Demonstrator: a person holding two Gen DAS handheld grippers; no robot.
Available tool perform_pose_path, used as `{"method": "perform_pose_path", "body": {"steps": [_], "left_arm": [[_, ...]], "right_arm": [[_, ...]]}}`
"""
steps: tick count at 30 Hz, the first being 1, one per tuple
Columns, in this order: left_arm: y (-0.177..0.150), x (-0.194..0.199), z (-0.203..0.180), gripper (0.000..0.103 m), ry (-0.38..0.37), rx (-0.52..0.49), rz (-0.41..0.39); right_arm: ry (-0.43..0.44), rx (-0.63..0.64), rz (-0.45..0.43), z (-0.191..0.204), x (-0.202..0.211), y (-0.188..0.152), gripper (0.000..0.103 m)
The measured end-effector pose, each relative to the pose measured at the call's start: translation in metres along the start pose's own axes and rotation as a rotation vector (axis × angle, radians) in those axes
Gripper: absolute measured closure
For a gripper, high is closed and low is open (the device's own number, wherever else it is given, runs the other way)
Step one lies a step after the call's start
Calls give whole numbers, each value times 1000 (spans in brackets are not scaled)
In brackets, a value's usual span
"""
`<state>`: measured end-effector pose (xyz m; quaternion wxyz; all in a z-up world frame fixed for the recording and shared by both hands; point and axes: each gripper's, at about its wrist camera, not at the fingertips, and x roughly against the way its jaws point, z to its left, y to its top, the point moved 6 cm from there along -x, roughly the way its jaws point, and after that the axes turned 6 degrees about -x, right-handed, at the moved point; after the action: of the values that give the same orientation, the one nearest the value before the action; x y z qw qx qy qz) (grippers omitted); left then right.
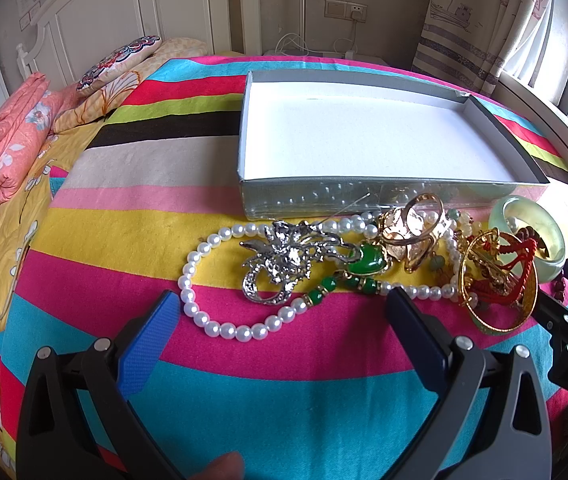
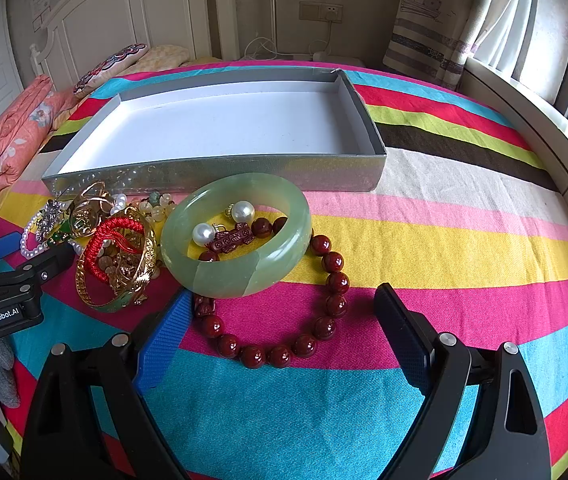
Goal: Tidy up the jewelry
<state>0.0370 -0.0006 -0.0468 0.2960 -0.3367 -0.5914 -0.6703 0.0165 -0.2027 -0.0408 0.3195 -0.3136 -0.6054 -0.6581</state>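
Left gripper (image 1: 284, 308): jaws spread wide, empty, low over the bedspread (image 1: 284, 400), straddling the near loop of the pearl strand (image 1: 220, 326). Right gripper (image 2: 284, 304): jaws spread wide, empty, around the red bead bracelet (image 2: 323, 280). Jade bangle (image 2: 236, 236) overlaps the bracelet's far part. Gold bangle (image 2: 124, 264) lies just left. Box (image 2: 224, 176) stands behind.

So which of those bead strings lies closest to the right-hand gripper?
The dark red round-bead bracelet, curving between the open right gripper fingers; the white pearl strand sits by the left.
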Motion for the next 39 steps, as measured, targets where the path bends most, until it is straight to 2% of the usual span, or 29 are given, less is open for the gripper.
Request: {"method": "perform_pose_path", "body": {"steps": [32, 34, 36, 39], "left_arm": [[0, 0, 0, 2, 0, 0, 0], [0, 0, 0, 2, 0, 0, 0], [0, 0, 0, 2, 0, 0, 0], [0, 1, -1, 2, -1, -2, 1]], "right_arm": [[5, 13, 9, -1, 1, -2, 16], [24, 41, 43, -1, 2, -4, 16], [80, 21, 40, -6, 10, -5, 16], [134, -33, -48, -19, 30, 1, 16]]}}
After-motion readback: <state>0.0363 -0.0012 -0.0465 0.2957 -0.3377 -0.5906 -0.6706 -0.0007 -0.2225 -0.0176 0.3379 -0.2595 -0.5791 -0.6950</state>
